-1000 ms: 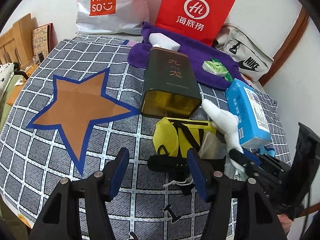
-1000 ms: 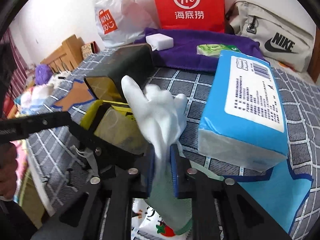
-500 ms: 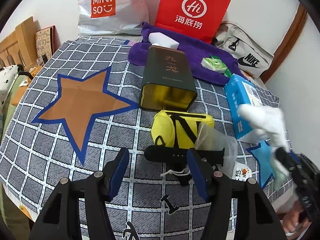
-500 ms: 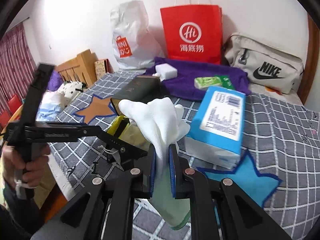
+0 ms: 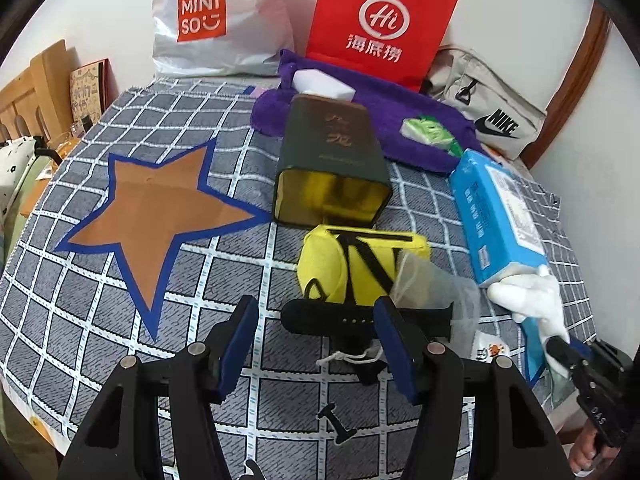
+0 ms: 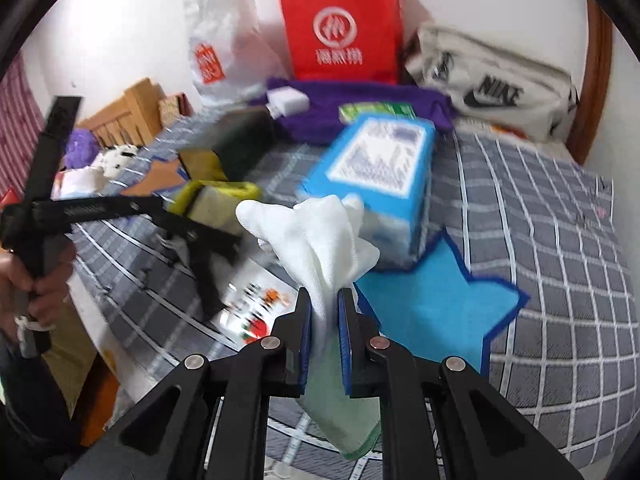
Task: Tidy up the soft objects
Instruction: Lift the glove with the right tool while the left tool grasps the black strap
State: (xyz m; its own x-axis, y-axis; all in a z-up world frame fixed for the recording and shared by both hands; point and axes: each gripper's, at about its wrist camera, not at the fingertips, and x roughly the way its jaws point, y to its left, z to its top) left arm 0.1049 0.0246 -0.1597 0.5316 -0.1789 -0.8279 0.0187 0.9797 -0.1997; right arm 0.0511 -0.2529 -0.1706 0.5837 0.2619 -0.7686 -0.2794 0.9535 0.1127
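My right gripper is shut on a white glove with a green cuff, held above the table near the blue star patch. The glove also shows in the left wrist view at the right edge. My left gripper is open and empty, just above a black strap in front of a yellow pouch. A clear mesh bag lies beside the pouch.
A dark green tin lies on its side behind the pouch. A blue tissue pack lies at the right. A purple towel, a red paper bag, a white Miniso bag and a Nike bag stand at the back. An orange star patch is at the left.
My right gripper has carried the glove away from the pouch, to the right and lower, over the blue star. My left gripper has held its place and stayed open.
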